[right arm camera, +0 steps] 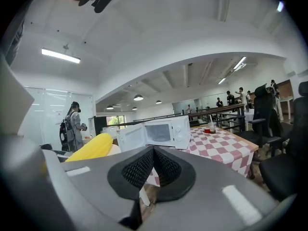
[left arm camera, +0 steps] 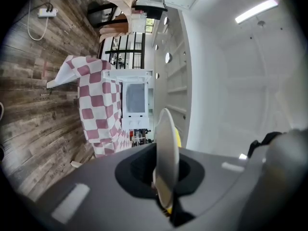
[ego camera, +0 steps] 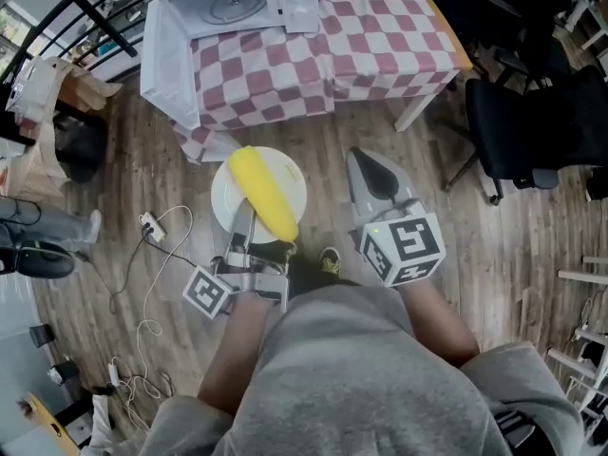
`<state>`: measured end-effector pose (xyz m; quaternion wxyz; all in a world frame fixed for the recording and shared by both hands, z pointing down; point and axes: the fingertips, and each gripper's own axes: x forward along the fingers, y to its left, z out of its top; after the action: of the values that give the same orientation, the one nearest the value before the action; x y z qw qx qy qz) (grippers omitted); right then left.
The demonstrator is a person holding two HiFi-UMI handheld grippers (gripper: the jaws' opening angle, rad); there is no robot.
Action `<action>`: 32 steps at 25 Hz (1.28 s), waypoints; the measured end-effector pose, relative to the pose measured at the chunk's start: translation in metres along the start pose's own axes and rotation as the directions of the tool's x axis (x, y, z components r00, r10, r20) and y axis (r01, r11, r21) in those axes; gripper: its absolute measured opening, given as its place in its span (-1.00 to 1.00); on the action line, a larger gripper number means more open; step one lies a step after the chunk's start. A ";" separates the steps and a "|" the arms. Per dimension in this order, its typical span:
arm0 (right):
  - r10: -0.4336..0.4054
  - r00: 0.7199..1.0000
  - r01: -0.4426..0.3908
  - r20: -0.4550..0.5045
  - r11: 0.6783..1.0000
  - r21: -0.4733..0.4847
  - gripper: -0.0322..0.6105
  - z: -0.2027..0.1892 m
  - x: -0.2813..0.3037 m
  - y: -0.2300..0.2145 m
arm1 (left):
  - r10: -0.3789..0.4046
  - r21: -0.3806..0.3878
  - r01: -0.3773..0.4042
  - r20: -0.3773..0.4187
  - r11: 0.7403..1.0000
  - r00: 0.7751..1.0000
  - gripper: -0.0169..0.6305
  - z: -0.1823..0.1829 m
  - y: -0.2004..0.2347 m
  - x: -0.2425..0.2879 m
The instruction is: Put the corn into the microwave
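Your grey-clad torso (ego camera: 351, 369) fills the bottom of the head view, with both bare forearms reaching forward from it over the wooden floor (ego camera: 313, 131). Your left gripper (ego camera: 243, 215) has its jaws closed tight on the near rim of a white plate (ego camera: 288, 175), which stands edge-on between the pads in the left gripper view. You hold the gripper roughly level, so the plate sits flat out in front of you. The corn (ego camera: 263, 194) lies on that plate, one yellow cob set lengthwise away from you, with its near end just beside the jaws. Your right gripper (ego camera: 359, 160) has its jaws pressed together with nothing between them. It points the same way, at the plate's right and apart from it, with the marker cube (ego camera: 404, 247) facing up. Ahead of you stands the table (ego camera: 380, 41) under a red-and-white checked cloth. The microwave (ego camera: 242, 0) sits on its left end with the door (ego camera: 160, 60) swung fully open. Inside it there is only the glass turntable (ego camera: 231, 6). The corn is well short of the microwave.
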<state>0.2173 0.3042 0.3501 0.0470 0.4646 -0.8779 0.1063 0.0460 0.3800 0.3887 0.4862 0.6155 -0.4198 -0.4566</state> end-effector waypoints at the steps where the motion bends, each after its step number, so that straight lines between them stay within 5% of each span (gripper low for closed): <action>1: 0.001 1.000 -0.001 0.005 1.000 0.004 -0.90 0.002 0.002 0.000 | -0.001 0.010 0.001 0.008 1.000 1.000 -0.91 -0.001 -0.001 0.004; 12: -0.042 0.998 0.042 0.037 0.999 0.014 -0.90 0.014 0.038 -0.003 | 0.027 0.048 -0.031 0.084 0.998 0.996 -0.91 0.018 0.010 0.052; 32: -0.010 1.000 0.010 0.020 1.000 -0.001 -0.90 0.037 0.174 -0.016 | 0.044 0.063 -0.048 0.067 0.997 0.997 -0.91 0.101 0.036 0.156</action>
<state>0.1329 0.1472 0.3480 0.0390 0.4698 -0.8761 0.1009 -0.0185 0.2022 0.3892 0.4625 0.6058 -0.4640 -0.4514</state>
